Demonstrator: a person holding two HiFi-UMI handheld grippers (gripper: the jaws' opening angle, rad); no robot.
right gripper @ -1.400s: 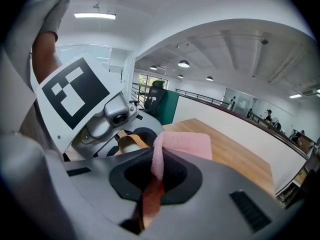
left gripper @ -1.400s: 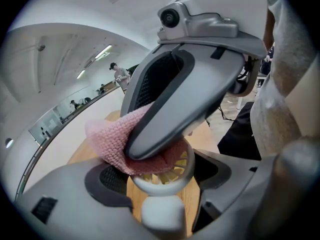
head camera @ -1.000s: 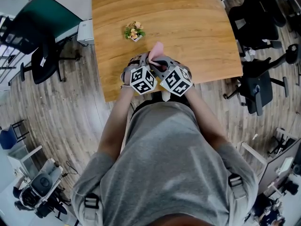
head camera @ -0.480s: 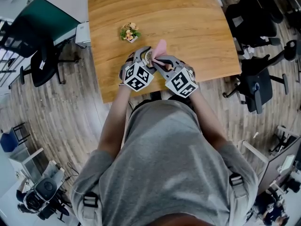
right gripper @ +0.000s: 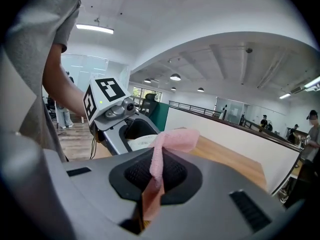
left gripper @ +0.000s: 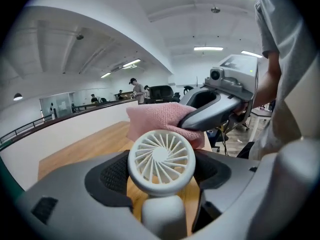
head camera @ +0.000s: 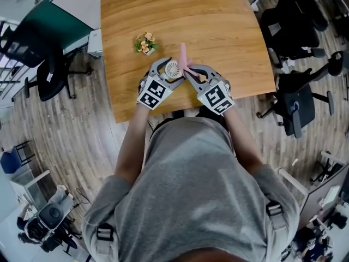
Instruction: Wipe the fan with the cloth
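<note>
Now | left gripper (left gripper: 162, 176) clamps fan (left gripper: 161, 153) | right gripper (right gripper: 155, 178) pinches cloth (right gripper: 176, 140) | wooden table (head camera: 207, 26), office chairs (head camera: 297, 105) around

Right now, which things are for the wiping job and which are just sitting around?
For the job:
white fan, held in the left gripper
pink cloth, held in the right gripper

Just sitting around:
small flower pot on the wooden table
black office chair beside the table
</note>
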